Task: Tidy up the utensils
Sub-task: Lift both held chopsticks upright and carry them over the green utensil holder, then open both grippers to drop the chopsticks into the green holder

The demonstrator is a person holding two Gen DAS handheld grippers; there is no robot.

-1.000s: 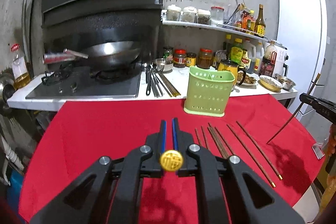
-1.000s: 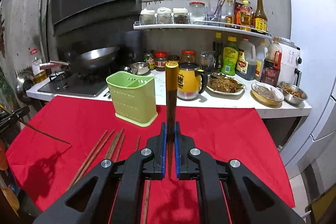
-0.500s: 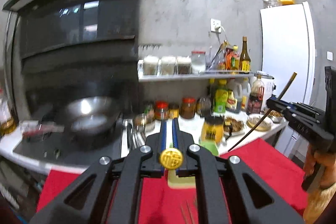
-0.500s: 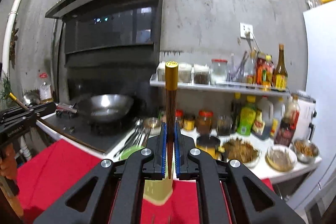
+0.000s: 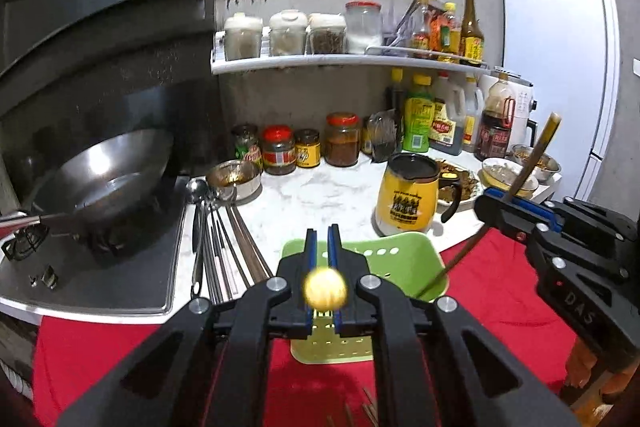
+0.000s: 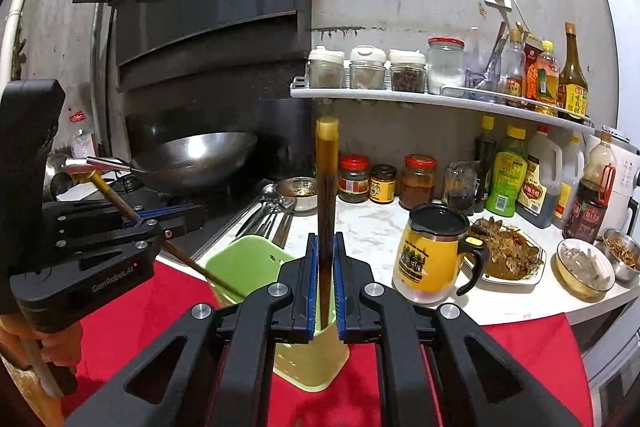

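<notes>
A green perforated utensil holder (image 5: 372,259) (image 6: 248,263) stands on the red cloth. My left gripper (image 5: 322,239) is shut on a brown chopstick with a gold cap (image 5: 325,287); it is seen end-on, right above the holder. In the right wrist view this chopstick (image 6: 188,259) slants down into the holder's mouth. My right gripper (image 6: 325,247) is shut on another brown chopstick (image 6: 326,195), held upright over the holder. In the left wrist view that chopstick (image 5: 524,171) slants with its tip at the holder's right rim.
A yellow mug (image 6: 432,255) stands just right of the holder on the white counter. Metal utensils (image 5: 216,227) lie beside the stove with a wok (image 5: 100,175). Jars, bottles and food bowls (image 6: 584,267) line the back. More chopsticks (image 5: 370,411) lie on the red cloth (image 5: 500,287).
Both grippers rose from the cloth and moved over the green holder, each carrying its chopstick. The chopstick tips now point down at the holder's mouth.
</notes>
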